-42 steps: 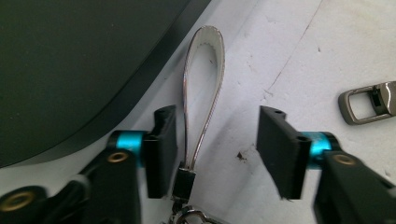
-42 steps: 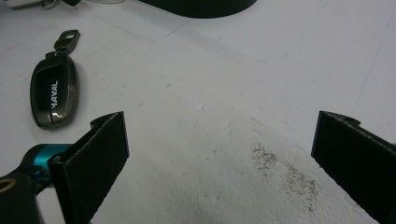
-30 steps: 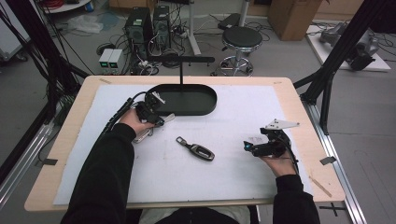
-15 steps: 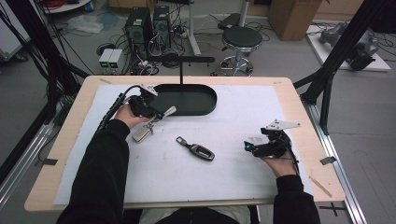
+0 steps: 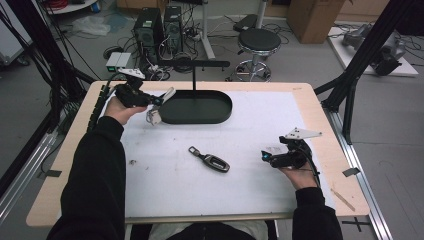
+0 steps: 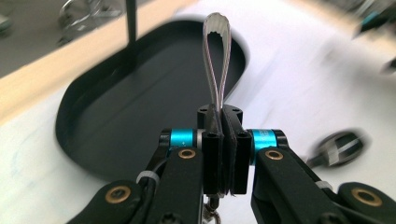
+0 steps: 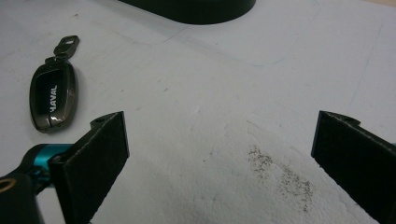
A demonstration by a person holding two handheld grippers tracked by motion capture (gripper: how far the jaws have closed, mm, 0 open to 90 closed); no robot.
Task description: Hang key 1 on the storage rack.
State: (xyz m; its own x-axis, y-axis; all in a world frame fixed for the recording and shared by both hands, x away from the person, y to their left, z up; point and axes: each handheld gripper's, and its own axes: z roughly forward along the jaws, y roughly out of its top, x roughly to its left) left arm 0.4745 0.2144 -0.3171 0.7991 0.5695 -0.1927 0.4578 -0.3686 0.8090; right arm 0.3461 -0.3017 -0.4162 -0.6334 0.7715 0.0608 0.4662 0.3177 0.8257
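- My left tongs (image 5: 159, 101) pinch the strap (image 6: 218, 60) tight; the key (image 5: 154, 116) dangles below them.
- The hook stand (image 5: 194, 64) is just ahead, so I go slow.
- My right tongs (image 5: 267, 156) rest wide open.

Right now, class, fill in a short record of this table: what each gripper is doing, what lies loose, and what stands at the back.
left gripper: shut on a grey strap loop, held above the tray's near end
right gripper: open, low over the white mat
loose item: car key fob, flat on the mat between the hands
back of table: black oval tray with an upright T-shaped stand
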